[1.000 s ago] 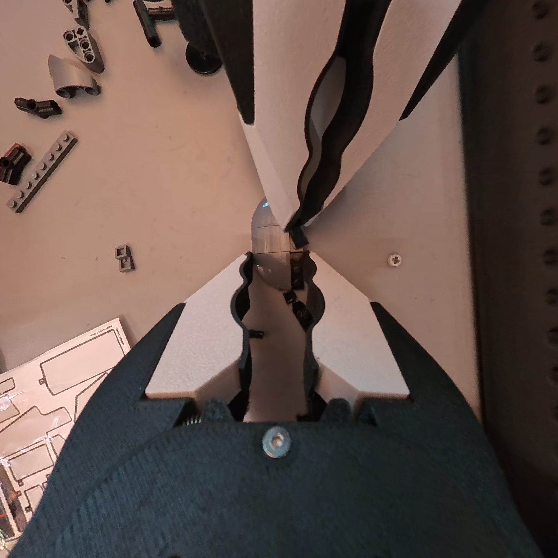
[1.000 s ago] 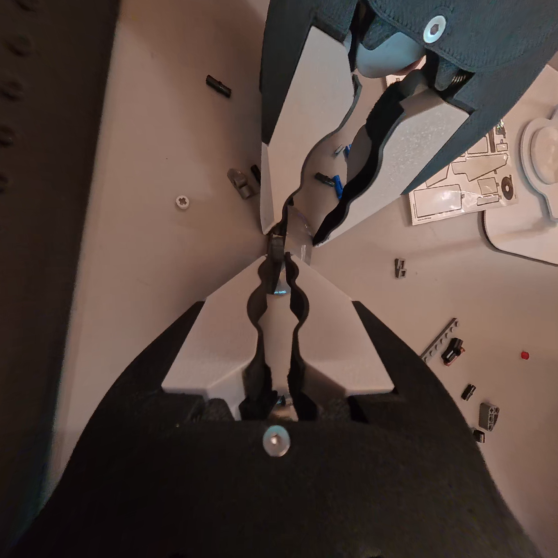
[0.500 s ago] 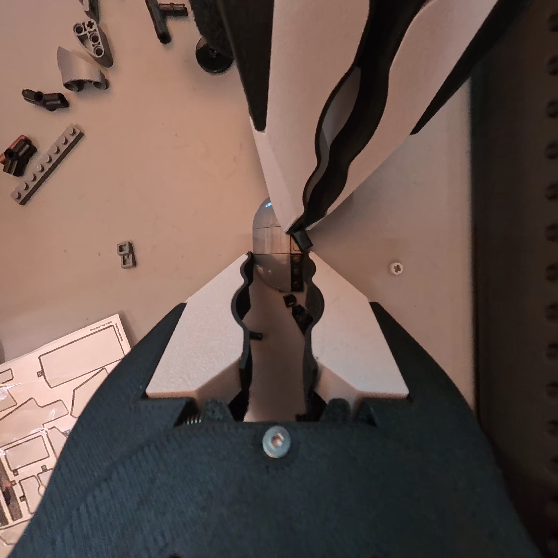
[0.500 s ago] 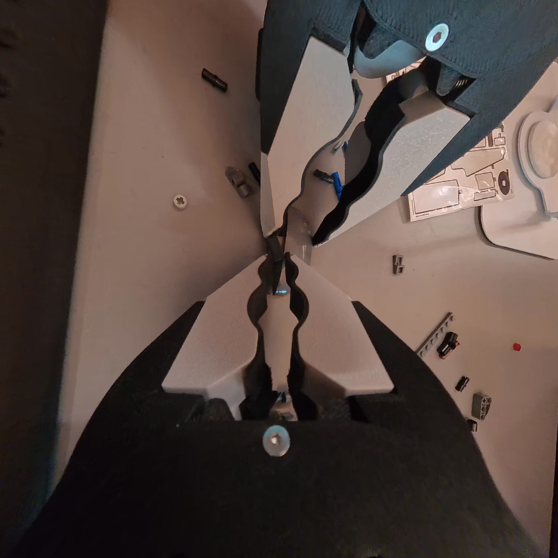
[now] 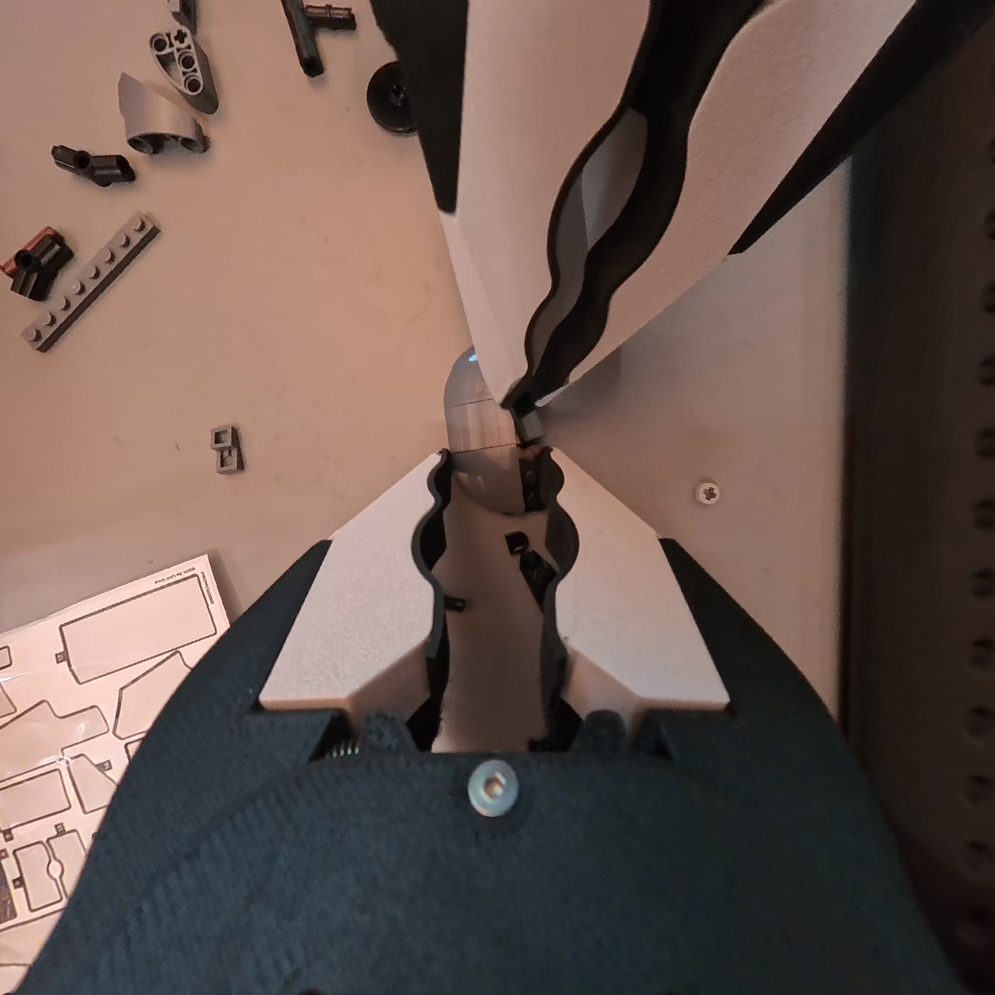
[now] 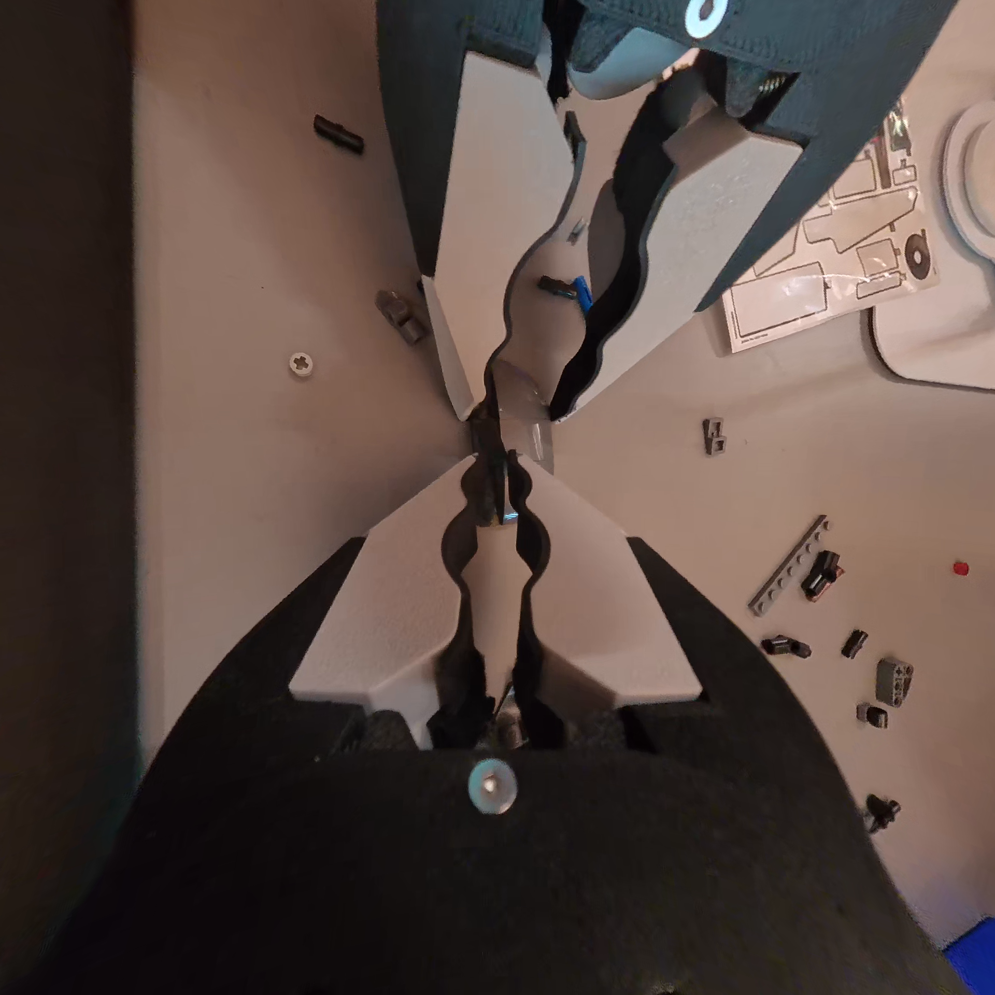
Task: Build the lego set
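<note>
A: Big picture: the table (image 5: 280, 344) is scattered with loose parts, and both tools meet tip to tip above it. The left gripper (image 5: 495, 463) is partly closed, clamping the grey curved assembly (image 5: 476, 431) at its tips.

B: And the right gripper (image 6: 492, 463), nearly shut, pinches a small dark piece (image 5: 527, 422) against that assembly's edge. I'd line it up squarely, then push straight in with the left braced.

Both wrist cams close above table (image 5: 301, 387), facing opposite; share grey assembly (image 5: 474, 425).
</note>
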Demonstrator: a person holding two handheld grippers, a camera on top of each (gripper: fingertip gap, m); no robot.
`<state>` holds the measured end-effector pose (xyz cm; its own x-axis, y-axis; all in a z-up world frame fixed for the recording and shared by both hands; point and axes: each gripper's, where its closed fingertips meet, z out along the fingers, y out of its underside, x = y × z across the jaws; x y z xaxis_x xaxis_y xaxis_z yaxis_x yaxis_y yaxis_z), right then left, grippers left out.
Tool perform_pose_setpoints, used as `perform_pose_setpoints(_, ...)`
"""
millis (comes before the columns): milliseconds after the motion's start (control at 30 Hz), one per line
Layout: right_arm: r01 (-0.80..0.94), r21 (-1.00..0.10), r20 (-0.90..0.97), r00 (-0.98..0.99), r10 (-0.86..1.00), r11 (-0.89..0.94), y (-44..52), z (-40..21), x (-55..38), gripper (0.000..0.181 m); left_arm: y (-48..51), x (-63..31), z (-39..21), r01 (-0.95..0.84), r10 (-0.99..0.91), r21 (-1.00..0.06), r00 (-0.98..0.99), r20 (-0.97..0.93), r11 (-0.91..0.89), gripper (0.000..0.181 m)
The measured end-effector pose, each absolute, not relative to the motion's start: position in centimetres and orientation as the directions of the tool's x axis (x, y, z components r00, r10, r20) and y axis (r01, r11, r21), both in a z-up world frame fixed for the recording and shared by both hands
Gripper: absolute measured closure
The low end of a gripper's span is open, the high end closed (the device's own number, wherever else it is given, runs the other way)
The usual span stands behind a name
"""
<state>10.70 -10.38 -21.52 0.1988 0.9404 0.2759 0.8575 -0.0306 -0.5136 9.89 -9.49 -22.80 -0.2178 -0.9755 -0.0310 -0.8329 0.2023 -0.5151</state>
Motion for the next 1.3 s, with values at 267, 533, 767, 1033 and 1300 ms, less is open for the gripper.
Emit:
perform_pose_setpoints(267, 0.866, -0.498, 0.282, 0.214, 0.935, -0.048, -10.35, -21.53, 10.81, 0.175, -9.45, 9.98, -22.81, -0.835, -0.978, -0.516, -0.208, -0.029, 0.193, 0.149)
perform_pose_setpoints(533, 0.876, -0.48, 0.298, 0.21, 0.931, -0.044, -10.4, -21.56, 10.91, 0.175, -9.4, 10.04, -22.82, -0.836, -0.979, -0.515, -0.203, -0.028, 0.188, 0.149)
perform_pose_setpoints(767, 0.88, -0.472, 0.305, 0.211, 0.929, -0.045, -10.37, -21.57, 10.95, 0.175, -9.41, 10.1, -22.82, -0.835, -0.979, -0.517, -0.203, -0.028, 0.188, 0.149)
perform_pose_setpoints(1033, 0.883, -0.467, 0.313, 0.205, 0.927, -0.038, -10.37, -21.6, 10.97, 0.174, -9.48, 10.14, -22.82, -0.833, -0.978, -0.518, -0.207, -0.028, 0.191, 0.151)
perform_pose_setpoints(1300, 0.882, -0.469, 0.309, 0.208, 0.928, -0.041, -10.36, -21.6, 11.0, 0.175, -9.49, 10.13, -22.81, -0.832, -0.978, -0.521, -0.207, -0.027, 0.191, 0.151)
